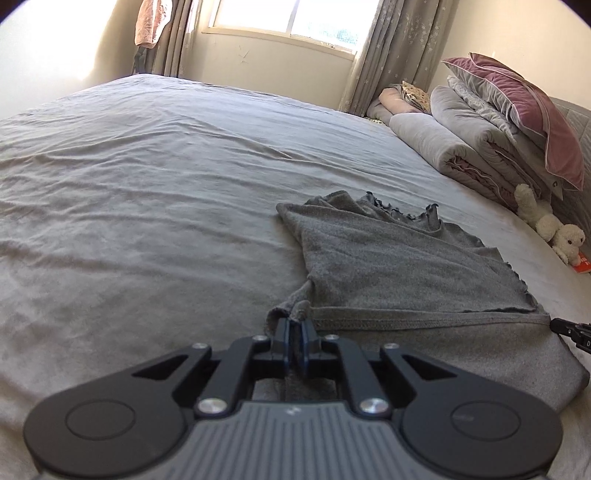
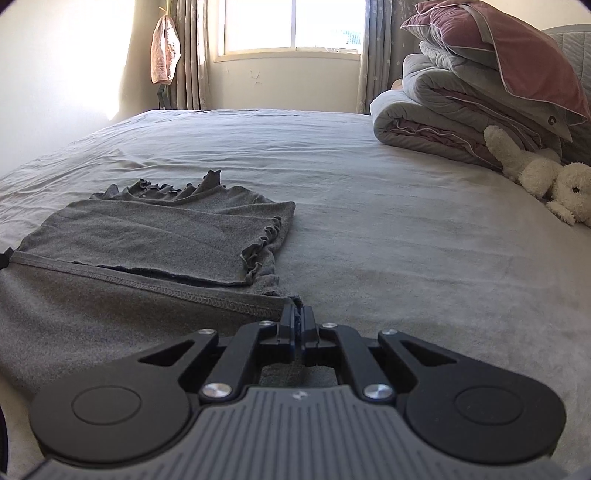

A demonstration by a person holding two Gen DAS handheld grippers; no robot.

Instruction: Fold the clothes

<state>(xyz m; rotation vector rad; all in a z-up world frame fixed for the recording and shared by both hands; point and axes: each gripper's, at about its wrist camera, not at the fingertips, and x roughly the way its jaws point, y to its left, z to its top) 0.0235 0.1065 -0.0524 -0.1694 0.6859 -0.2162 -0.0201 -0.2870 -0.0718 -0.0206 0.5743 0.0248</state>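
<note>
A grey knit top [image 1: 399, 266] with frilled edges lies partly folded on the bed, sleeves laid over its body. My left gripper [image 1: 294, 325] is shut on the hem's left corner, fabric bunched between its blue pads. At the right edge of the left wrist view the tip of my right gripper [image 1: 570, 330] shows at the other end of the hem. In the right wrist view the grey top [image 2: 155, 236] spreads to the left, and my right gripper [image 2: 297, 314] is shut on the hem's right corner. The stitched hem [image 2: 147, 282] runs taut between both grips.
The grey bedsheet [image 1: 147, 177] stretches wide to the left and beyond the top. Folded duvets [image 2: 436, 118] with a mauve pillow [image 2: 517, 48] are stacked at the right by the headboard, a white plush toy [image 2: 543, 173] beside them. A window [image 2: 291, 26] and curtains stand behind.
</note>
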